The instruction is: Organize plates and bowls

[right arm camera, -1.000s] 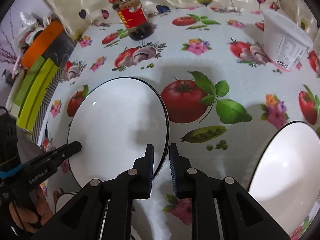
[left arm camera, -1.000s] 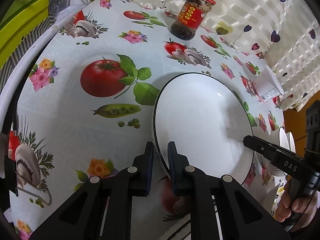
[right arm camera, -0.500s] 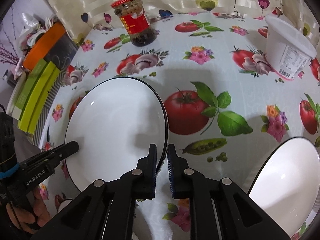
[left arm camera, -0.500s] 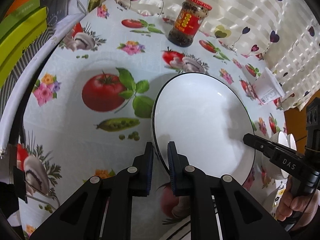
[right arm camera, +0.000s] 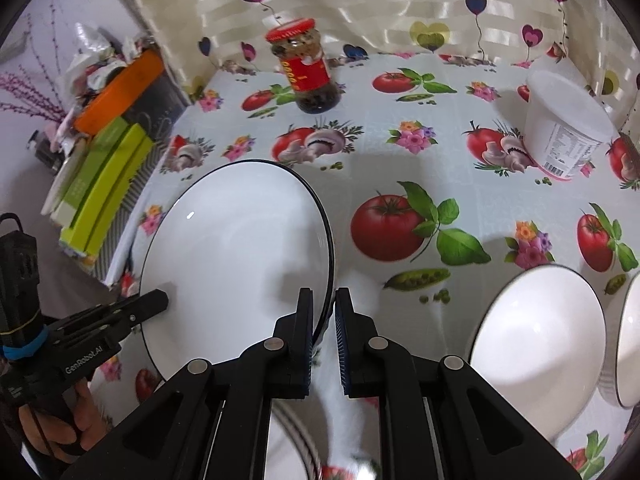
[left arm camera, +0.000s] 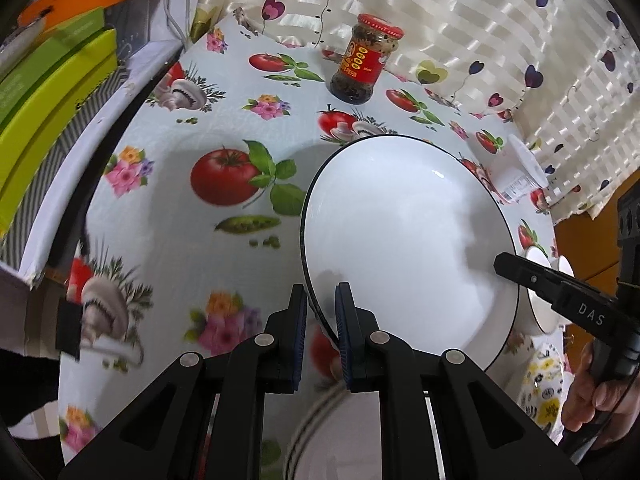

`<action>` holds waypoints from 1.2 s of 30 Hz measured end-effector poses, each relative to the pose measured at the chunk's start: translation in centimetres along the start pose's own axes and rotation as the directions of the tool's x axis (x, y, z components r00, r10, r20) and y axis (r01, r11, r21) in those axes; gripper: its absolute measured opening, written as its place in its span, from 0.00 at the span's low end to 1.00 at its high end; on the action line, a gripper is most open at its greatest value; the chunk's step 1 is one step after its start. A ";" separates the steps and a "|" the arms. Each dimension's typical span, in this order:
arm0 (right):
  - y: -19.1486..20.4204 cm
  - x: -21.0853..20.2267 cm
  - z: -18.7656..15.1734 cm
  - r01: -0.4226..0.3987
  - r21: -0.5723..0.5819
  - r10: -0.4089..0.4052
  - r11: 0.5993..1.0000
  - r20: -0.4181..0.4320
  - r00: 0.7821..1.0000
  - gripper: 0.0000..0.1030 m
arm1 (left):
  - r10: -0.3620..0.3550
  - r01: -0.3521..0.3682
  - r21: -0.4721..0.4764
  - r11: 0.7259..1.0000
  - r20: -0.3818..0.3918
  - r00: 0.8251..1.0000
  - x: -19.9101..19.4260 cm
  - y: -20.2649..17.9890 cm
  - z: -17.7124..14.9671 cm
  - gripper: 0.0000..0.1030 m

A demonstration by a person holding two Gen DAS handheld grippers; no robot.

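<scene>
Printed oilcloth table (left arm camera: 168,248), tomatoes, mushrooms and flowers; heart-patterned curtain (right arm camera: 400,0) behind.

Item, principal: white plate (left arm camera: 404,240), dark rim, held clear of the cloth and tilted, between the two grippers. Lies straight ahead of both sets of fingers, one edge to each; neither hand nearer than the other.

Left gripper (left arm camera: 321,312): nearly closed, pinching the plate's left rim edge-on, rim running up between the blue pads.

Right gripper (right arm camera: 323,312): closed down on the opposite rim, one pad over the plate's face, one behind. Grip thin at both ends, so likely to need both hands moving together to keep the plate level.

Items, further crockery: second white plate (right arm camera: 536,340), low right in the right wrist view, resting on the cloth; another rimmed dish (right arm camera: 630,340) just beside it at the frame edge. Probable stacking place, by judgement only.

Items, incidental: red-lidded jar (right arm camera: 306,68), far side, upright; white tub (right arm camera: 560,128), far right; green and orange boxes (left arm camera: 52,92) off the left edge.
</scene>
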State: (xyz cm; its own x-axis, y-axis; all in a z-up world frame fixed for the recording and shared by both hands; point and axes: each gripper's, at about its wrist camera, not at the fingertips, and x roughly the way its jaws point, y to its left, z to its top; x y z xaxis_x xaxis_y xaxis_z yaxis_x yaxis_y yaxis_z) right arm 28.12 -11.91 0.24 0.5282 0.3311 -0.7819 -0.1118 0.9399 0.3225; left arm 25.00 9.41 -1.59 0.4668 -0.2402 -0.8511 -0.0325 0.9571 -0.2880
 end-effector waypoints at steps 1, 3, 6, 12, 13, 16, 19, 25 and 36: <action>0.2 -0.5 -0.4 -0.003 -0.004 0.003 1.000 0.004 1.000 0.10 | 0.000 0.000 -0.001 1.000 0.002 1.000 -0.3 -0.1 -0.4 0.14; 0.7 -1.5 -1.3 -0.003 -0.019 0.004 1.000 0.011 1.000 0.10 | 0.002 -0.002 -0.002 1.000 0.010 1.000 -1.4 -0.2 -1.3 0.14; 1.1 -2.8 -2.9 -0.012 -0.030 0.013 0.999 0.015 1.000 0.10 | 0.011 -0.011 -0.001 1.000 0.024 1.000 -3.0 -0.5 -3.0 0.14; 2.0 -4.6 -6.7 -0.025 -0.054 0.025 0.998 0.006 1.000 0.10 | 0.029 -0.029 -0.007 1.000 0.036 0.999 -5.4 -1.0 -6.7 0.14; 2.1 -4.7 -7.3 -0.025 -0.060 0.025 0.998 0.003 1.000 0.10 | 0.033 -0.033 -0.007 0.999 0.031 0.999 -5.5 -1.0 -7.4 0.14; 2.3 -5.1 -9.2 -0.027 -0.069 0.027 0.997 -0.009 1.000 0.10 | 0.040 -0.040 -0.016 0.999 0.008 0.999 -5.6 -0.9 -9.6 0.14; 2.5 -5.2 -10.5 -0.025 -0.080 0.024 0.996 -0.018 1.000 0.10 | 0.043 -0.043 -0.028 0.999 -0.009 0.999 -5.5 -0.8 -11.2 0.14; 2.4 -4.8 -12.6 -0.028 -0.084 0.023 0.996 -0.052 0.998 0.10 | 0.069 -0.069 -0.027 0.997 -0.018 0.997 -6.0 -1.1 -13.1 0.14; 2.4 -3.8 -13.9 -0.018 -0.096 0.010 0.995 -0.082 0.997 0.10 | 0.092 -0.094 -0.046 0.995 -0.040 0.995 -5.3 -0.9 -14.6 0.14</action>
State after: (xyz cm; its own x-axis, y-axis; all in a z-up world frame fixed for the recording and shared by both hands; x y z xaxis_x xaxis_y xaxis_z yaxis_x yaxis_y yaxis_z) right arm 14.17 -9.75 -3.43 0.4566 0.3466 -0.8194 -0.2022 0.9373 0.2838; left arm 9.67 7.44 -3.18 0.4259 -0.1573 -0.8910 -0.1168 0.9670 -0.2266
